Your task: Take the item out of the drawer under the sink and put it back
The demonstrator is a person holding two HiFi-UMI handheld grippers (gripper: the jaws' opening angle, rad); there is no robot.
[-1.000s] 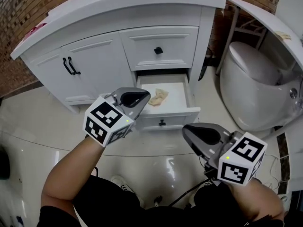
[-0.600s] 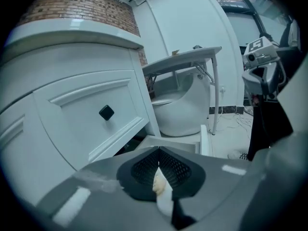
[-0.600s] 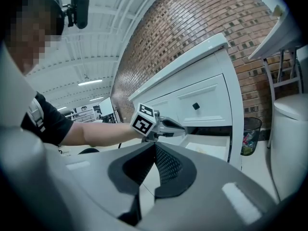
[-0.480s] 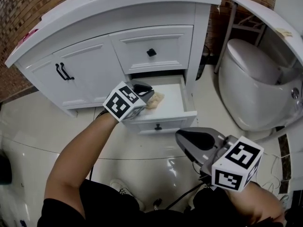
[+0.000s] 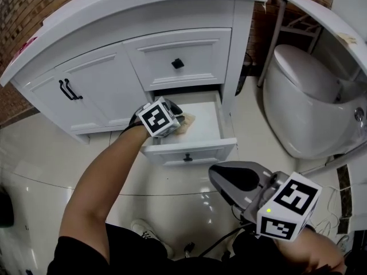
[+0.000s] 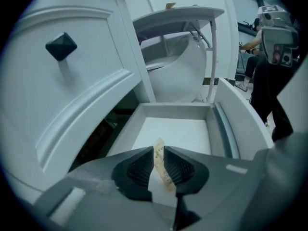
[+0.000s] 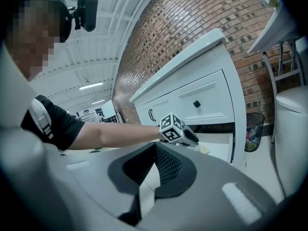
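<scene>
The bare left arm [image 5: 100,191] stretches forward, and the left hand-held gripper [image 5: 176,114] has its jaws pressed together on a thin beige cloth [image 6: 160,165]. The right hand-held gripper [image 5: 215,176] hangs low near the body, jaws together, nothing between them

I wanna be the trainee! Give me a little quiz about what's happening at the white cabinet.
1. True or false: the lower drawer stands open.
2. What is the left gripper shut on? A) a toothbrush B) a tan item C) nothing
3. Fill in: the gripper held away from the drawer, jaws together with nothing between them, is the ____ one.
Key: 1 true; 2 B; 3 right, the right gripper.
</scene>
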